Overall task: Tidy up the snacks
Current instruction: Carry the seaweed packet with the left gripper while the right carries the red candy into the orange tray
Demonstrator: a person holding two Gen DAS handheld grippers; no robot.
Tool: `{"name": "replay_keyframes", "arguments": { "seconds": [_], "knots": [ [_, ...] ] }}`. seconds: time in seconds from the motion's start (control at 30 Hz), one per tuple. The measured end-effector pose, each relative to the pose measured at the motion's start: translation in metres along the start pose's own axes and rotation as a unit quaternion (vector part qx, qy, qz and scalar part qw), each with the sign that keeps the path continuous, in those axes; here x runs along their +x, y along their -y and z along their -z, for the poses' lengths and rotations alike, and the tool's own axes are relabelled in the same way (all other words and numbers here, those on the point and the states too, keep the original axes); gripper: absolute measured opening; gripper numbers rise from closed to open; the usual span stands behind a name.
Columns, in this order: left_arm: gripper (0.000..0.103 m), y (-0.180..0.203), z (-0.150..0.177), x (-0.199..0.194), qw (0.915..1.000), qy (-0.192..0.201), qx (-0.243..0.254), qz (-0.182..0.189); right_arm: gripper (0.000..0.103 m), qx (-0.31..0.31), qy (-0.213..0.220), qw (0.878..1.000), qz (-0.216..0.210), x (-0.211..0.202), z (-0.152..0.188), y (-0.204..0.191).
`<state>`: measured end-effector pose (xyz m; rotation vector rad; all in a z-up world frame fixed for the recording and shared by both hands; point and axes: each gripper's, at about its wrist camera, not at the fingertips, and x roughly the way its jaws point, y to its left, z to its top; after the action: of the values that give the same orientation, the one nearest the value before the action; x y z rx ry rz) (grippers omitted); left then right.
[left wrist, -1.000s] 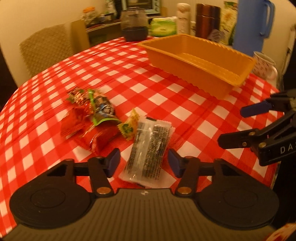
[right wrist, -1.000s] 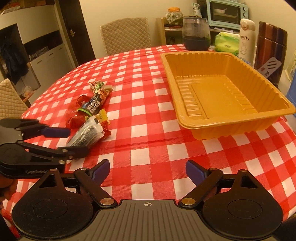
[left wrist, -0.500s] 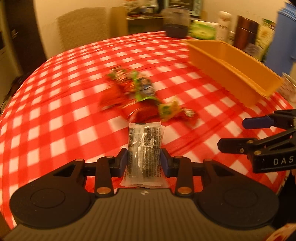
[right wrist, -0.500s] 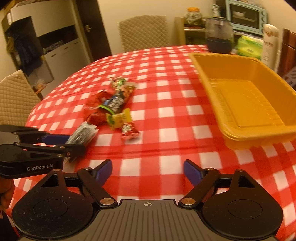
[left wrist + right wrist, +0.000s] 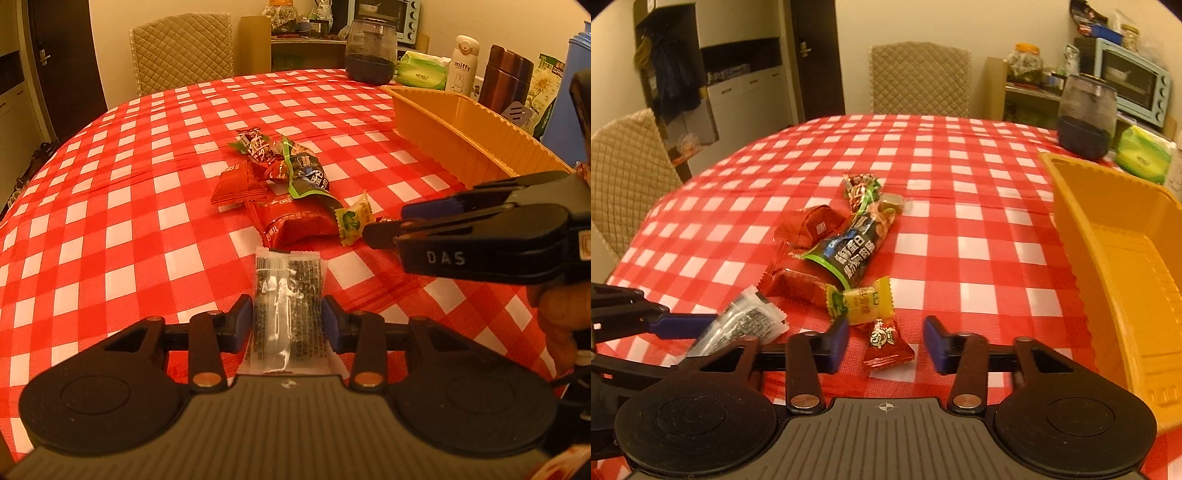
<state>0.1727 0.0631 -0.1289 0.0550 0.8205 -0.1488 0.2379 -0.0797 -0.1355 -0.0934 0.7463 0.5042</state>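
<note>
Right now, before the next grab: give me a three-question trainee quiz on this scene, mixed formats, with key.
1. True or false: the small red candy lies inside the orange tray.
2. What sits between the left tool fingers? A yellow candy; B clear speckled packet; C red pouch.
3. Which snack lies between the right tool fingers?
Key: 1 false, it lies on the tablecloth. 2 B; pads touch it, jaws opening. 3 small red candy; jaws closing, not yet touching.
</note>
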Motion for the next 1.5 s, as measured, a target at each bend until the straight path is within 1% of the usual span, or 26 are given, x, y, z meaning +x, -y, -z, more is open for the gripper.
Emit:
{"name": "replay_keyframes", "arguments": {
  "seconds": [0.03, 0.1, 0.33, 0.47, 0.53, 0.67, 0.77, 1.0, 1.13, 1.2, 1.33, 1.5],
  "knots": [
    [0.039, 0.0, 0.0, 0.001, 1.0, 0.0, 0.0, 0.0, 0.032, -0.002, -0.002, 1.0, -0.001, 0.002, 0.0, -0.001],
    [0.04, -0.001, 0.0, 0.002, 1.0, 0.001, -0.001, -0.001, 0.026, -0.007, -0.006, 1.0, 0.0, 0.003, 0.002, -0.003],
    [0.04, 0.002, -0.001, 0.004, 1.0, 0.002, 0.002, -0.005, 0.023, -0.015, -0.005, 1.0, 0.015, -0.003, 0.007, -0.006],
    [0.035, 0.005, -0.002, 0.005, 0.9999, 0.002, 0.005, -0.01, 0.022, -0.015, -0.002, 1.0, 0.023, -0.011, 0.01, -0.005],
    [0.034, 0.009, -0.002, 0.004, 0.9998, 0.001, 0.013, -0.014, 0.02, -0.013, -0.001, 1.0, 0.023, -0.012, 0.011, -0.004],
    [0.034, 0.012, -0.001, 0.0, 0.9998, 0.001, 0.011, -0.014, 0.02, -0.015, 0.003, 1.0, 0.027, -0.019, 0.011, -0.003],
    [0.034, 0.015, -0.001, -0.004, 0.9998, 0.002, 0.011, -0.016, 0.02, -0.012, 0.009, 0.999, 0.03, -0.027, 0.011, -0.001],
    [0.034, 0.029, -0.008, -0.023, 0.9996, 0.022, 0.0, -0.015, 0.02, -0.003, 0.036, 0.998, 0.044, -0.053, 0.007, 0.007],
    [0.034, 0.045, -0.021, -0.034, 0.9992, 0.037, -0.013, -0.002, 0.02, 0.021, 0.053, 0.997, 0.056, -0.075, 0.0, 0.022],
    [0.034, 0.057, -0.03, -0.038, 0.9988, 0.046, -0.014, 0.007, 0.02, 0.041, 0.054, 0.996, 0.064, -0.086, -0.004, 0.034],
    [0.034, 0.083, -0.053, -0.042, 0.9976, 0.062, -0.013, 0.029, 0.02, 0.067, 0.062, 0.992, 0.084, -0.111, -0.014, 0.063],
    [0.034, 0.119, -0.085, -0.04, 0.9953, 0.078, 0.002, 0.057, 0.02, 0.093, 0.08, 0.986, 0.114, -0.138, -0.024, 0.102]
  ]
}}
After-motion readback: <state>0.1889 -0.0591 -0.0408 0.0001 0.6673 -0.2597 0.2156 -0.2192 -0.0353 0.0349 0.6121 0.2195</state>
